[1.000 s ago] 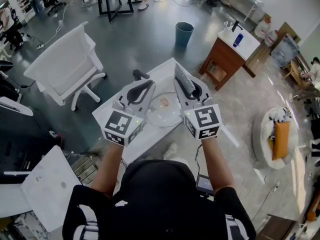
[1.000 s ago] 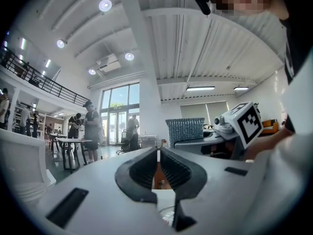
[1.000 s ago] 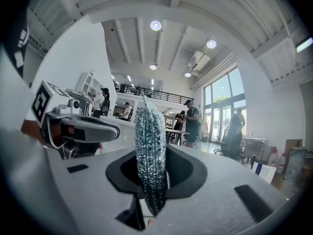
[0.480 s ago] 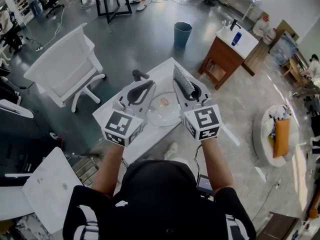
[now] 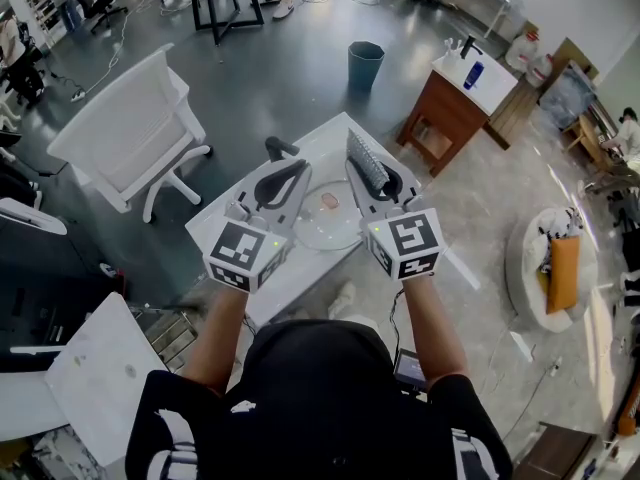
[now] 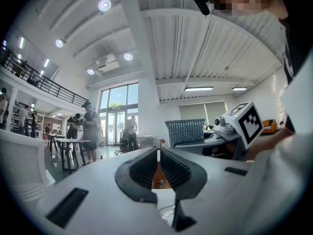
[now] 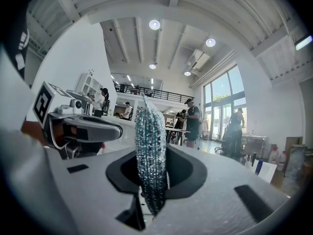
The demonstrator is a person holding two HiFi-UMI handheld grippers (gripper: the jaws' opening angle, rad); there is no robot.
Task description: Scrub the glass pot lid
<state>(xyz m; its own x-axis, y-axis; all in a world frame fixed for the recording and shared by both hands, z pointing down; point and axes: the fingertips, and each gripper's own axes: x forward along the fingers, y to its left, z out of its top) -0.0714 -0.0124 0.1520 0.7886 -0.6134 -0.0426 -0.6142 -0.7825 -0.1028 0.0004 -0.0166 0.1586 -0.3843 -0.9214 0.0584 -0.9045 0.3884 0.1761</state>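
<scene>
- Head view: the glass pot lid (image 5: 326,223) lies flat on the white table (image 5: 322,153). The left gripper (image 5: 287,176) is positioned over the lid's left edge, and the right gripper (image 5: 386,184) over its right edge.
- Left gripper view: the jaws are closed against each other, with nothing between them.
- Right gripper view: the jaws are clamped on a silver-grey scrub pad (image 7: 149,146), which stands upright on edge and projects beyond the jaw tips.

Trash bin (image 5: 366,65), wooden cabinet (image 5: 448,120) — shifted a touch up-left in head view
</scene>
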